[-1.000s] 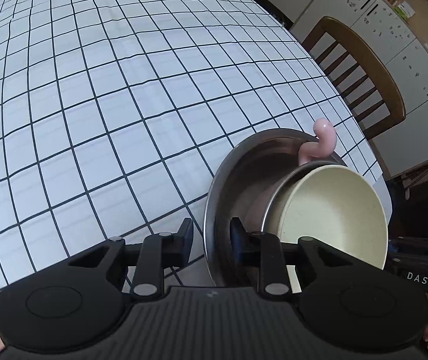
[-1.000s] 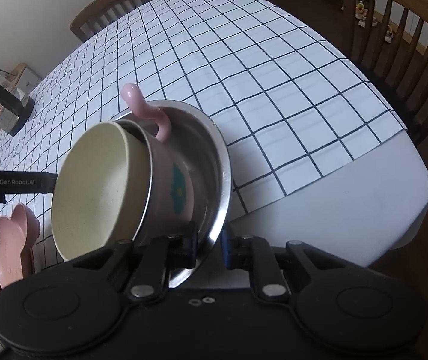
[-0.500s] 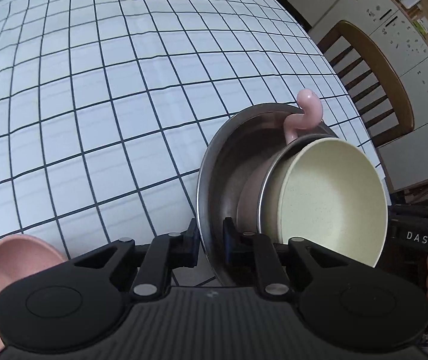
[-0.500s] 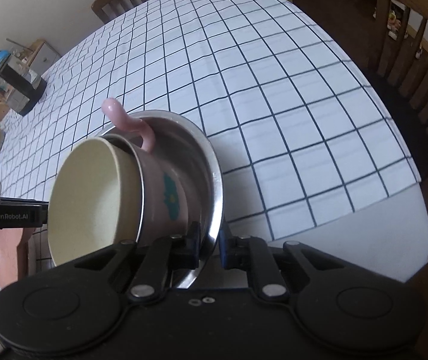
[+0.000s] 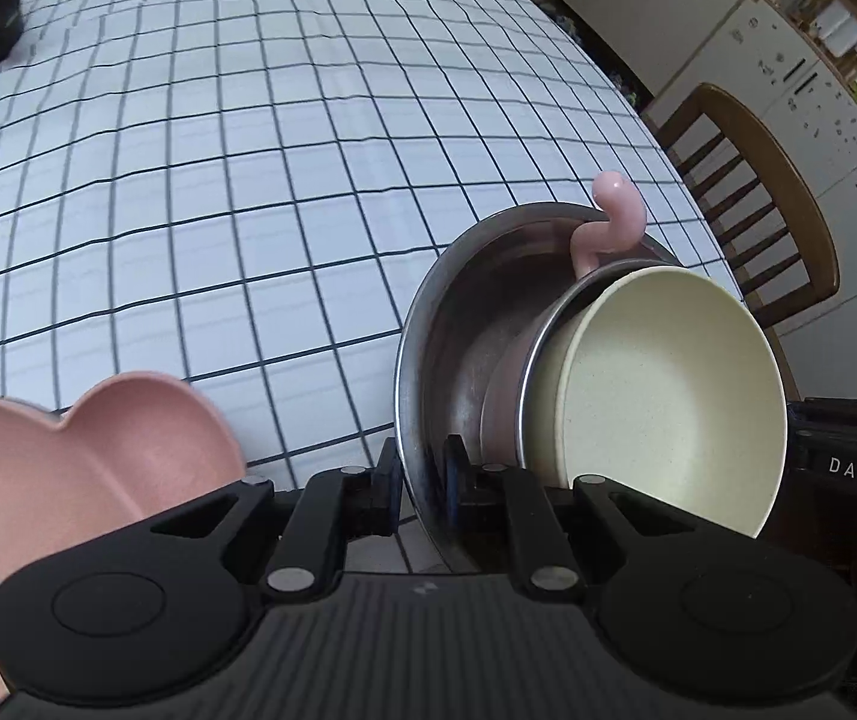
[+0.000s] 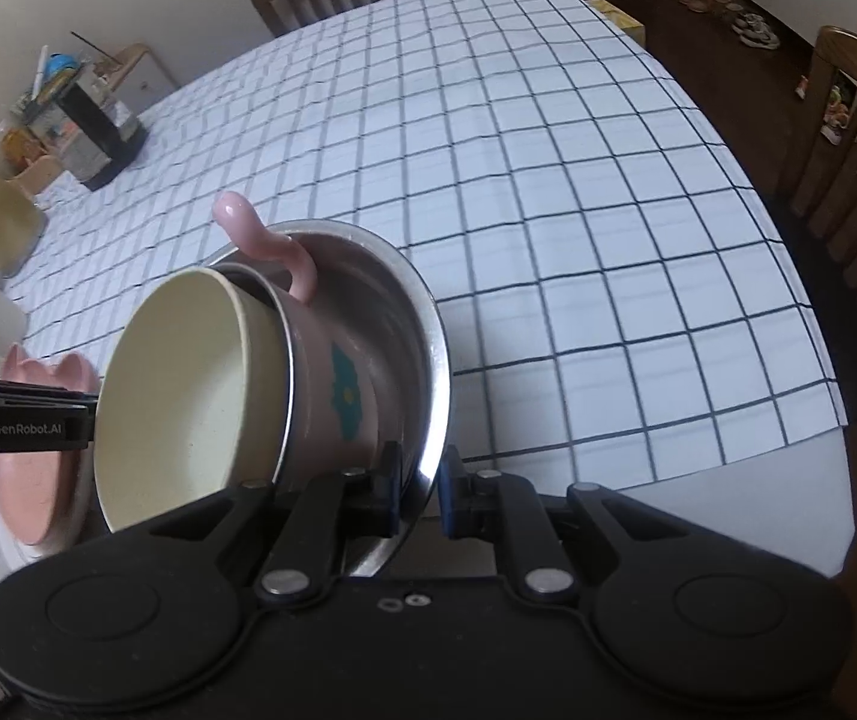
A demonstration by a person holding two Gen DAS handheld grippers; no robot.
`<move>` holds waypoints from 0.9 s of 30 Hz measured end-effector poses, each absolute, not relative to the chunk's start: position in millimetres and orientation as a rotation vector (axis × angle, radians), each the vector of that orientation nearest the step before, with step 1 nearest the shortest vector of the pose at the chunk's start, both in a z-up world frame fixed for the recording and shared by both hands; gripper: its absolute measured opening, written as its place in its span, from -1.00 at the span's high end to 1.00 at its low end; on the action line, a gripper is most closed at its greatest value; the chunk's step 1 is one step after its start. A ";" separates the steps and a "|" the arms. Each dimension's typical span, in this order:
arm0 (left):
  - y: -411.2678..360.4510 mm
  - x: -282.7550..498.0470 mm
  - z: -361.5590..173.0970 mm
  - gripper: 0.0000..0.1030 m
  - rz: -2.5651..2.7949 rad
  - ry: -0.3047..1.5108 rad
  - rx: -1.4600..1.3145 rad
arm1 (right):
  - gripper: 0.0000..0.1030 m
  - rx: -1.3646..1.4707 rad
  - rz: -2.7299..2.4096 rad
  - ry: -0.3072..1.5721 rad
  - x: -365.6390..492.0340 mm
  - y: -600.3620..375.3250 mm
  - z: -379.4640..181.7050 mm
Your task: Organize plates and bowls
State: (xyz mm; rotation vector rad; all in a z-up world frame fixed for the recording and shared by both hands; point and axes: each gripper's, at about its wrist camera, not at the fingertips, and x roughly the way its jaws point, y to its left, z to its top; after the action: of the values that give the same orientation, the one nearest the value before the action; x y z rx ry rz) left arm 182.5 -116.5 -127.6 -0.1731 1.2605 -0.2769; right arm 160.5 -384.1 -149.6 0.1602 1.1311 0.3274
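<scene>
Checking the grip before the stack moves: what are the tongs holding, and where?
Both tongs, left and right, clamp the steel bowl by its rim, on opposite sides.

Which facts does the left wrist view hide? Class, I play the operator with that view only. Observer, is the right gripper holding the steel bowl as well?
Observer: Yes. The right gripper is shut on the steel bowl, with one pad inside the rim and one outside.
Operator: Is there anything on the cup's far side?
Observer: The cup has a teal print on the wall that faces the right camera.
</scene>
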 end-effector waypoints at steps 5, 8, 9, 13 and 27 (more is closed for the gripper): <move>-96.8 169.2 -102.2 0.76 -0.240 1.219 -0.184 | 0.76 0.155 0.366 1.100 155.9 -370.4 -129.0; -79.6 160.4 -87.6 0.76 -0.210 1.197 -0.196 | 0.76 0.155 0.392 1.090 154.4 -359.0 -117.7; -74.0 157.1 -83.0 0.76 -0.201 1.190 -0.197 | 0.76 0.149 0.404 1.085 153.7 -354.1 -114.2; -47.8 143.3 -65.6 0.76 -0.155 1.154 -0.200 | 0.76 0.135 0.452 1.073 152.9 -332.0 -103.4; 59.2 95.8 -40.6 0.76 0.066 1.100 -0.275 | 0.76 0.035 0.653 1.044 157.8 -212.2 -89.1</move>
State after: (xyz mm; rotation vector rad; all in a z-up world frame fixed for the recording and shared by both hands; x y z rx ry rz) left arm 95.8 59.2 -40.6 -0.2752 1.0995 0.0655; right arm 157.8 -212.2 -89.1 0.0348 1.0441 0.6525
